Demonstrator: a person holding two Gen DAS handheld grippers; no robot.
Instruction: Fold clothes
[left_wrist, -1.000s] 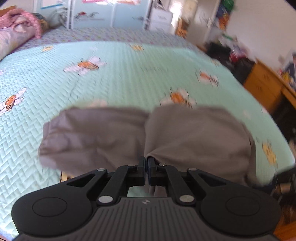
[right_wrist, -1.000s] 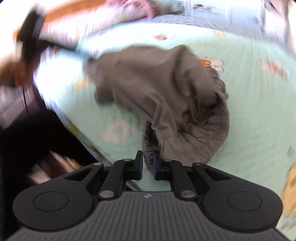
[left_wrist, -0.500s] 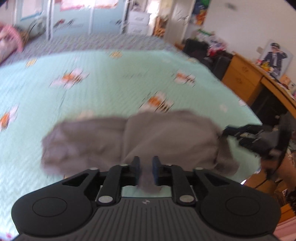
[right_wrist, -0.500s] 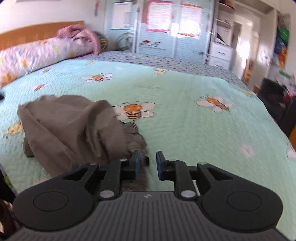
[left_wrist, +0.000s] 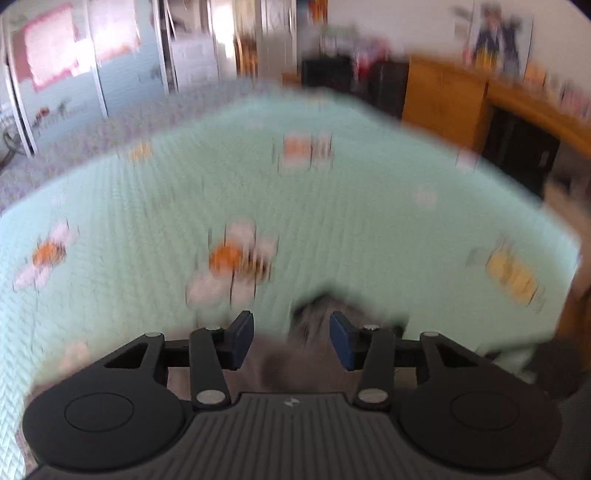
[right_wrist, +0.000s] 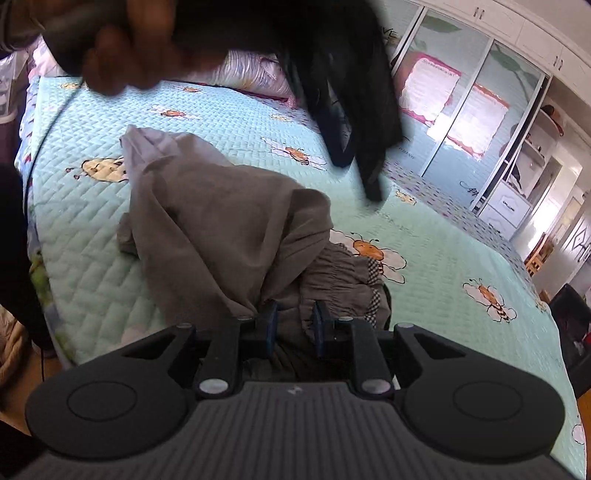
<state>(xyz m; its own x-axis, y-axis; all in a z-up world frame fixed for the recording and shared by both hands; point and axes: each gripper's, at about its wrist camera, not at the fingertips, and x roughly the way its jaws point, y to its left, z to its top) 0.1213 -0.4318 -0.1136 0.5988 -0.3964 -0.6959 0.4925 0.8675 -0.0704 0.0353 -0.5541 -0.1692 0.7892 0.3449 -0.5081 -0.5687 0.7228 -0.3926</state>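
Note:
A grey garment (right_wrist: 221, 229) lies crumpled on the mint quilted bed (right_wrist: 461, 258), its gathered waistband with checked trim (right_wrist: 343, 273) turned toward me. My right gripper (right_wrist: 294, 325) is open, low over the waistband, with cloth showing in the gap between its fingers. The left wrist view is badly blurred. There my left gripper (left_wrist: 291, 339) is wide open, and a patch of grey cloth (left_wrist: 314, 314) lies just beyond its tips. In the right wrist view a hand (right_wrist: 140, 55) carries the left gripper above the garment, its dark fingers (right_wrist: 340, 147) smeared.
The near bed edge (right_wrist: 48, 266) drops off on the left of the right wrist view. Pillows (right_wrist: 251, 74) lie at the headboard end and a mirrored wardrobe (right_wrist: 461, 110) stands beyond. A wooden desk (left_wrist: 443, 96) and dark furniture stand past the bed's far corner.
Both grippers were shut on the grey garment a second ago and have since opened. The garment has dropped into a heap on the bed. The left gripper has swung fast over the quilt.

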